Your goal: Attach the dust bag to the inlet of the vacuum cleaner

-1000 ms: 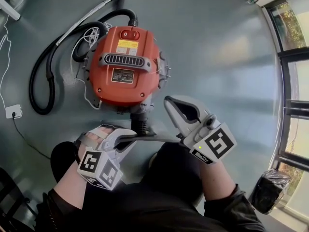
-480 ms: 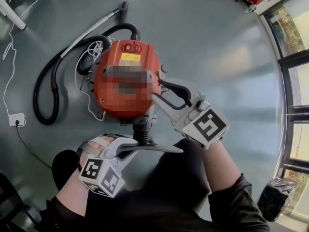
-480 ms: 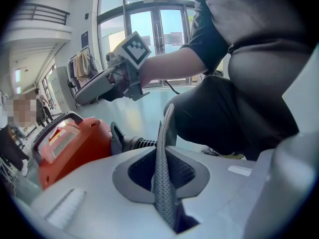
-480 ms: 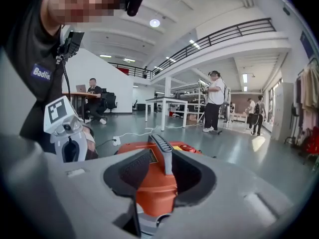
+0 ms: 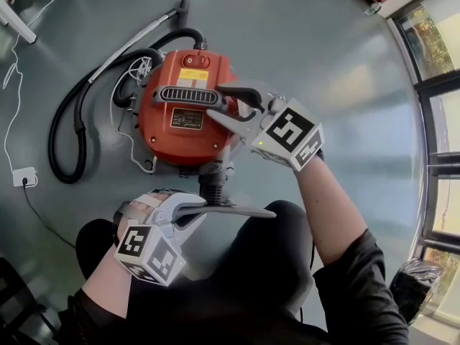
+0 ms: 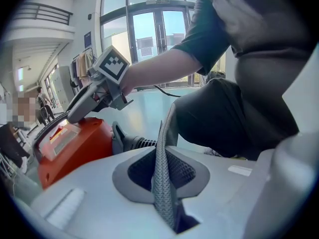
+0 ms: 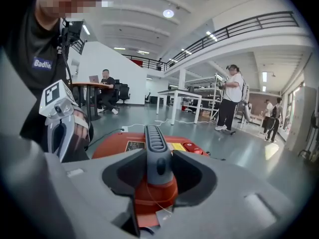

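The orange vacuum cleaner [image 5: 183, 113] stands on the grey floor, its black ribbed inlet [image 5: 210, 185] facing me. My left gripper [image 5: 181, 210] is just below the inlet, shut on the flat grey edge of the dust bag [image 5: 241, 210]. In the left gripper view the grey mesh fabric [image 6: 162, 183] is pinched between the jaws, with the inlet [image 6: 132, 142] beyond. My right gripper [image 5: 215, 100] reaches over the vacuum's top. Its jaws are opening, and the grey carry handle [image 7: 154, 153] lies between them with a gap on each side.
A black hose [image 5: 65, 121] and metal wand [image 5: 136, 27] loop left of and behind the vacuum. A white plug box [image 5: 21, 176] with a cable lies far left. A black bag [image 5: 410, 293] sits by the windows at lower right. People and tables stand far off.
My right gripper has left the dust bag's edge, swung up and left over the vacuum's top, rolled, and opened around the carry handle. The left gripper has stayed put, holding the bag.
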The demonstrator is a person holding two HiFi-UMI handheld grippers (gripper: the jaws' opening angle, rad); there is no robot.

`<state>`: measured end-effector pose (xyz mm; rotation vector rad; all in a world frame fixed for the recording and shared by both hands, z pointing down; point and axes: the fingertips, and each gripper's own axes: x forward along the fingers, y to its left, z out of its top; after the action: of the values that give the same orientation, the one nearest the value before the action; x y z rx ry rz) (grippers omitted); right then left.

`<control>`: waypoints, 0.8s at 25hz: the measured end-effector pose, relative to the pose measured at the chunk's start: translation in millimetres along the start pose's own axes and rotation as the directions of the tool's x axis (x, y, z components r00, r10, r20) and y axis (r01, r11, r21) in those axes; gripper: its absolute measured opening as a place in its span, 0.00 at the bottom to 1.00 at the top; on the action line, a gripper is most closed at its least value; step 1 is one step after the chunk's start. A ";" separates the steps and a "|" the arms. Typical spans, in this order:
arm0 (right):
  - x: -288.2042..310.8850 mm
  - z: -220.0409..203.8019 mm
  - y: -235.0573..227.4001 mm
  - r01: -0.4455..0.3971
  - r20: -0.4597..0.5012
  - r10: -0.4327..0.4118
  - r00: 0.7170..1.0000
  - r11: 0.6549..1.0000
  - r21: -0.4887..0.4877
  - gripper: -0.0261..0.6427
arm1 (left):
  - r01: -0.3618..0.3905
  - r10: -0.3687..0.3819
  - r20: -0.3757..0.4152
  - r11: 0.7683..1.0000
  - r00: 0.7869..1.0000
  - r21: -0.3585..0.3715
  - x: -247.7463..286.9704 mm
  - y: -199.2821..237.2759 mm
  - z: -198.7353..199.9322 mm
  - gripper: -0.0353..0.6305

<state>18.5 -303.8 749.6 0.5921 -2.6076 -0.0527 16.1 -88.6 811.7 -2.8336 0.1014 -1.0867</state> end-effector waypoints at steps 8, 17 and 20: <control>0.0 3.9 5.2 -0.016 -0.005 0.016 1.000 1.000 -0.025 0.25 | 0.011 -0.011 -0.014 0.999 1.000 -0.030 -1.1 6.3 -3.7 0.16; 2.0 3.5 3.0 0.006 -0.036 -0.007 0.999 1.000 -0.022 0.25 | 0.044 -0.045 -0.026 0.998 0.999 -0.054 6.2 10.6 1.3 0.18; 3.0 2.9 3.9 0.006 -0.044 -0.007 0.999 1.000 -0.026 0.25 | 0.024 -0.022 0.012 0.989 1.000 -0.148 -1.5 13.8 -3.8 0.17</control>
<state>13.2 -301.7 748.8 0.5863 -2.5588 -0.0751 12.1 -102.4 811.8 -2.9777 0.1548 -1.1138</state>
